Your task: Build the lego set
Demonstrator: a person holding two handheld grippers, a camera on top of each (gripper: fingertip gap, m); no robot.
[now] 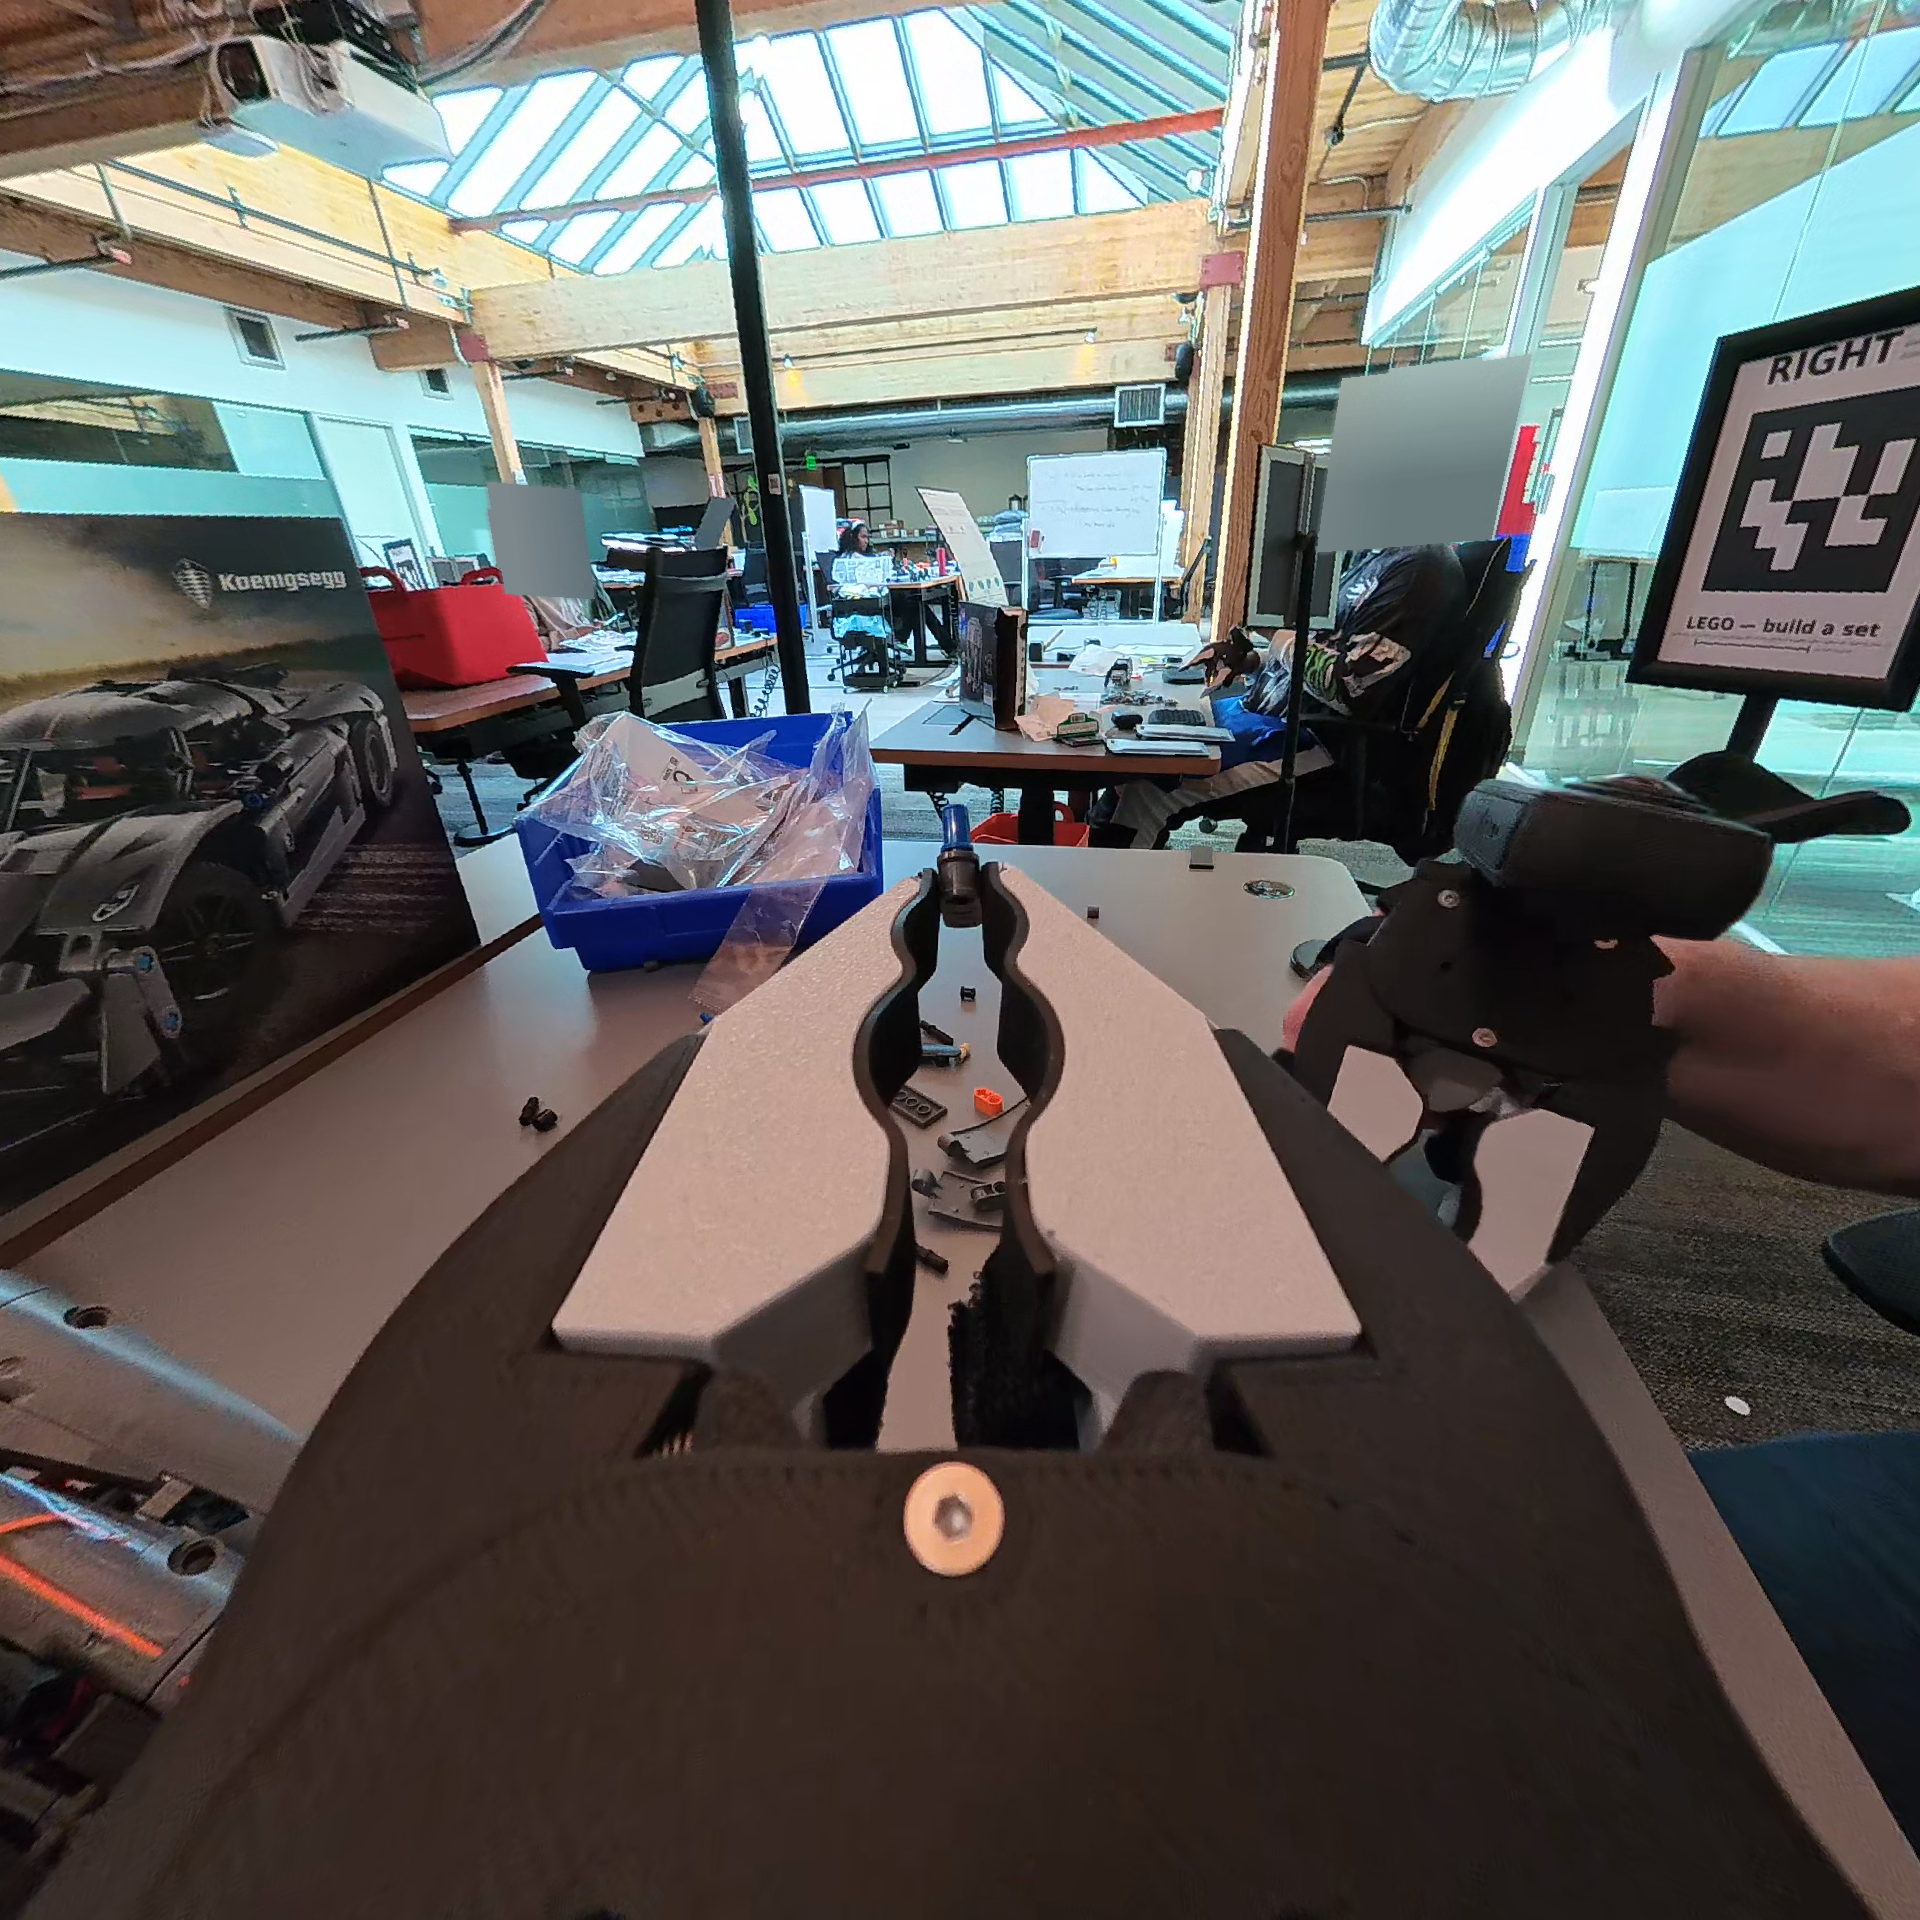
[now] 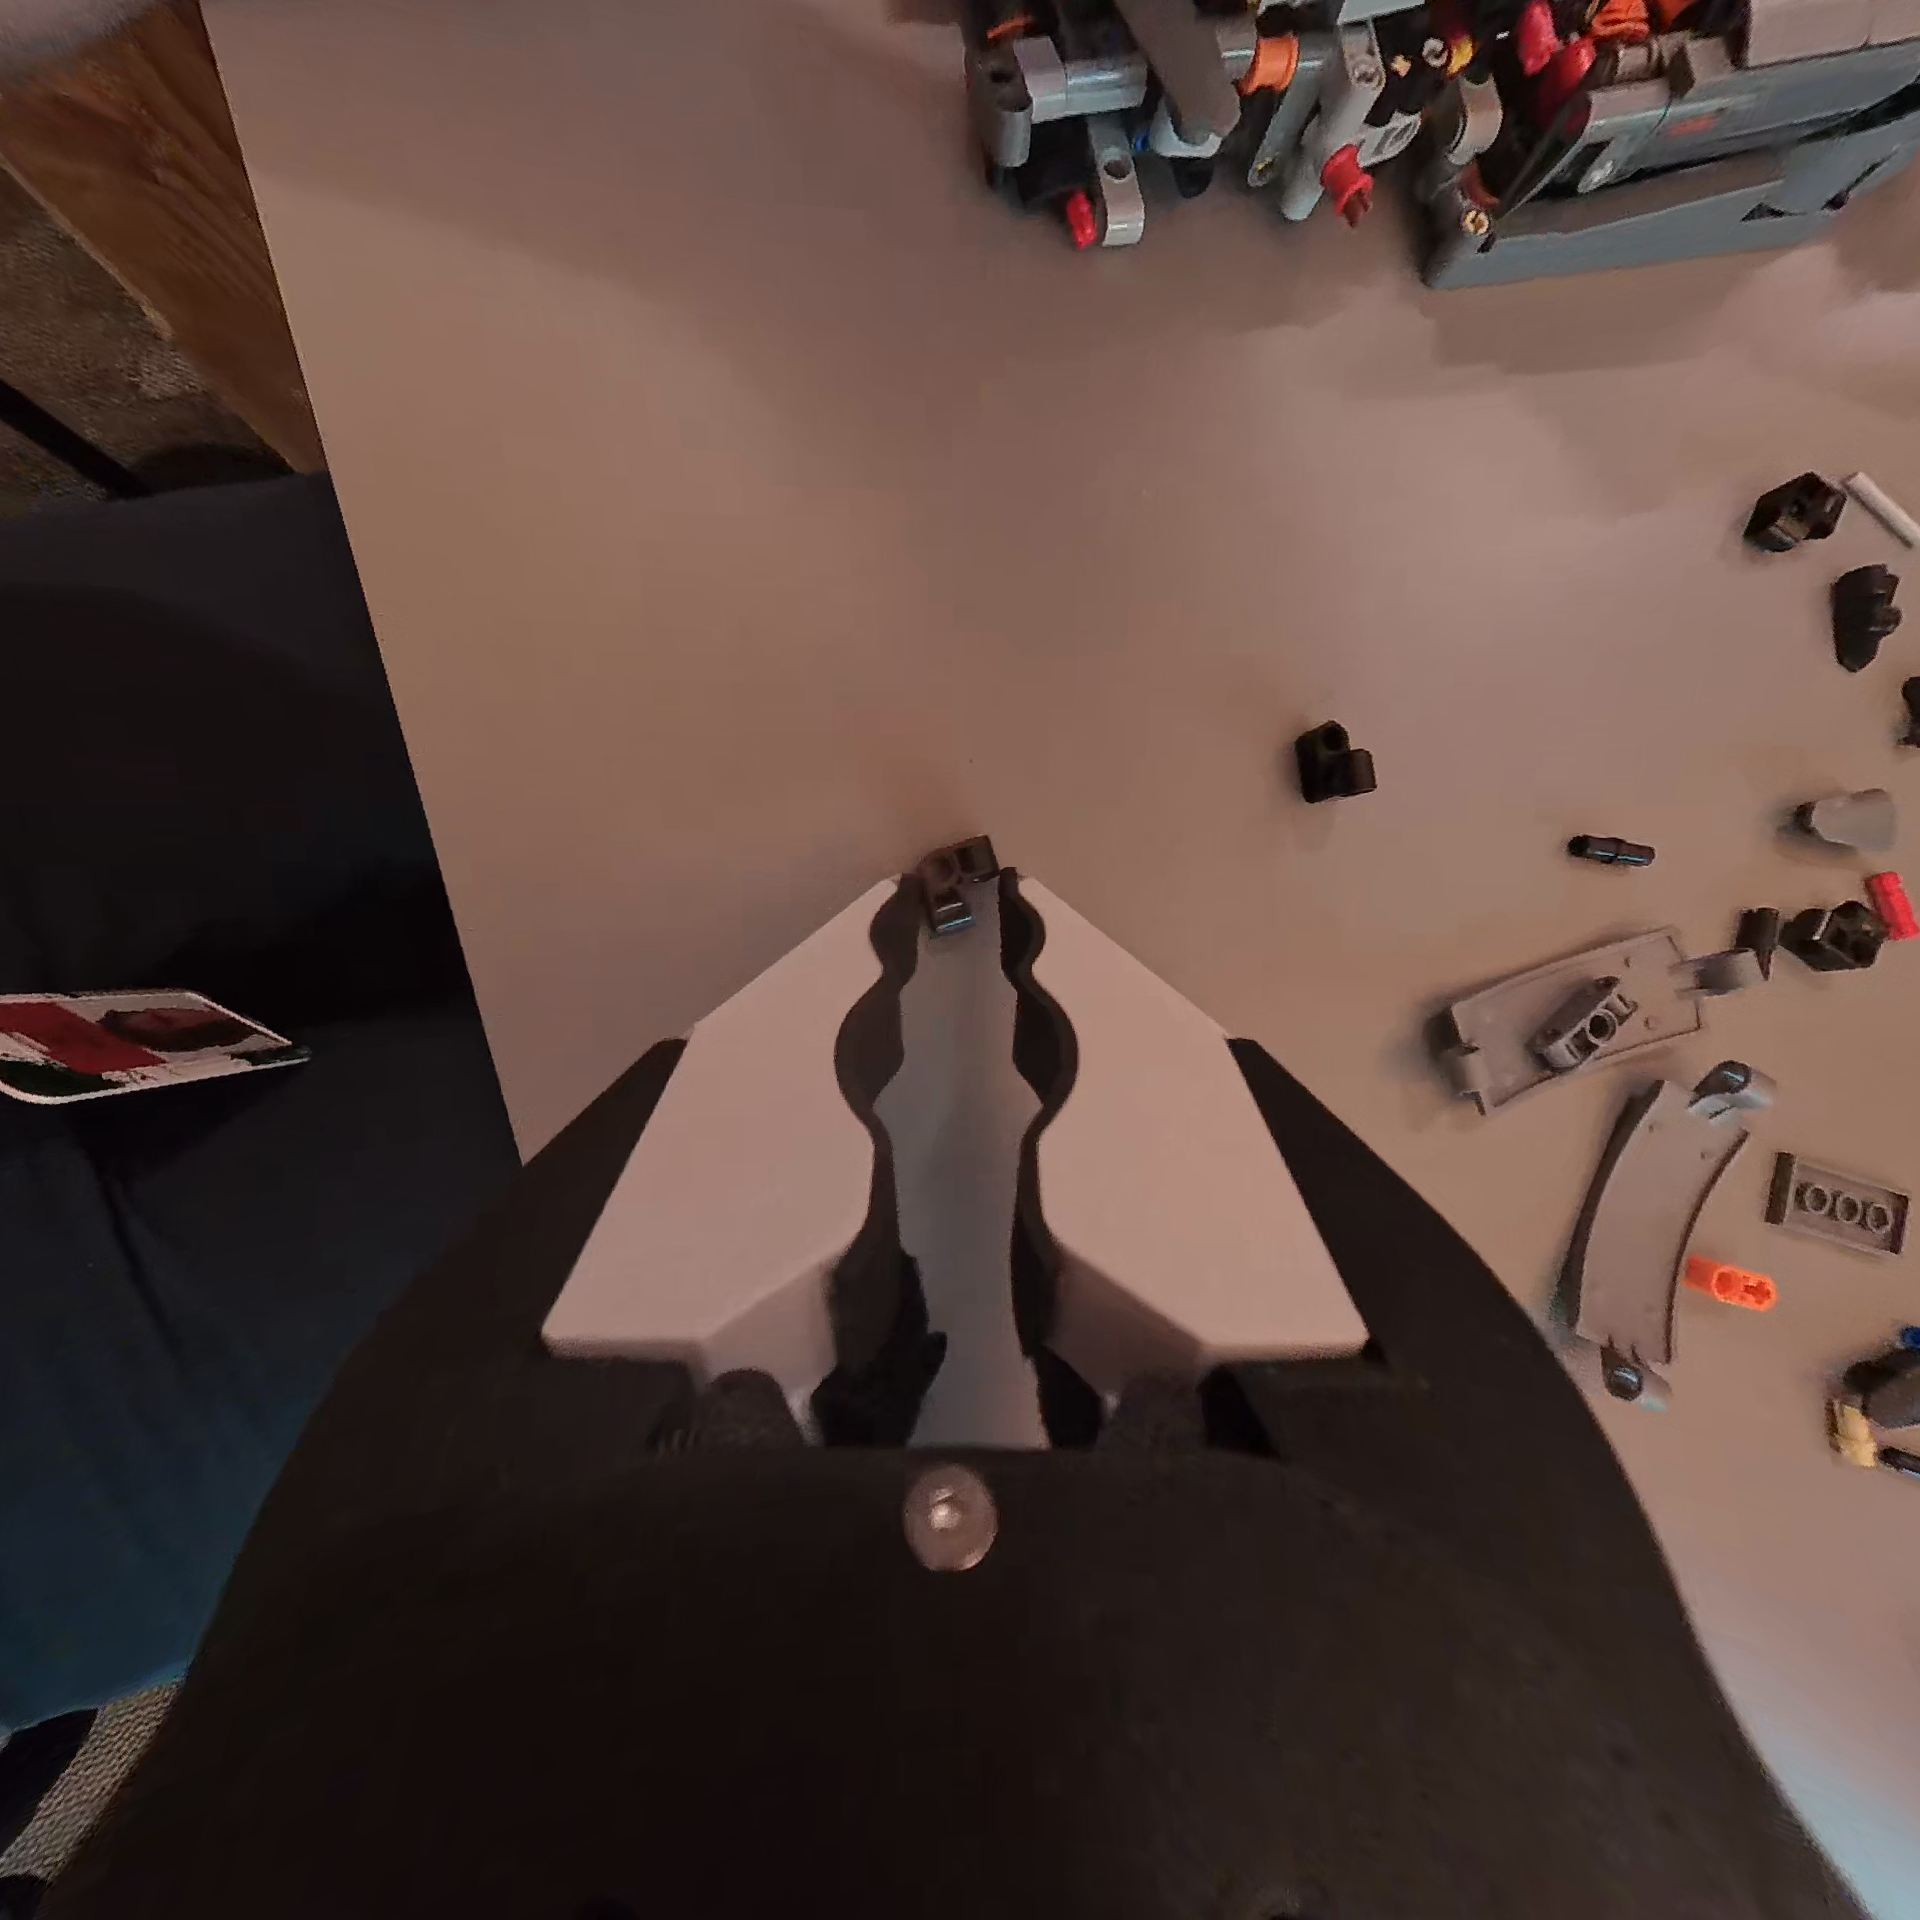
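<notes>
My left gripper (image 1: 957, 891) is shut on a small black connector with a blue pin (image 1: 954, 844) that sticks out past the fingertips, held above the pale table (image 1: 312, 1226). My right gripper (image 2: 961, 883) is shut on a small black piece (image 2: 954, 891) low over the table (image 2: 727, 520) near its left edge. It also shows in the left wrist view (image 1: 1522, 1236), held by a hand, pointing down. A partly built grey Lego model (image 2: 1558, 135) lies at the top right. Loose pieces lie to the right: grey curved panels (image 2: 1569, 1023), a dark plate (image 2: 1834, 1205), an orange piece (image 2: 1730, 1288).
A blue bin with plastic bags (image 1: 707, 831) stands at the back of the table. The Lego box (image 1: 187, 831) stands upright at the left. A framed marker sign (image 1: 1808, 509) stands at the right. Black connectors (image 2: 1333, 764) and a black pin (image 2: 1610, 852) lie scattered. Tip to tip, the grippers are about 20 cm apart. My left gripper's tips are some 15 cm from the partly built grey Lego model (image 2: 1558, 135).
</notes>
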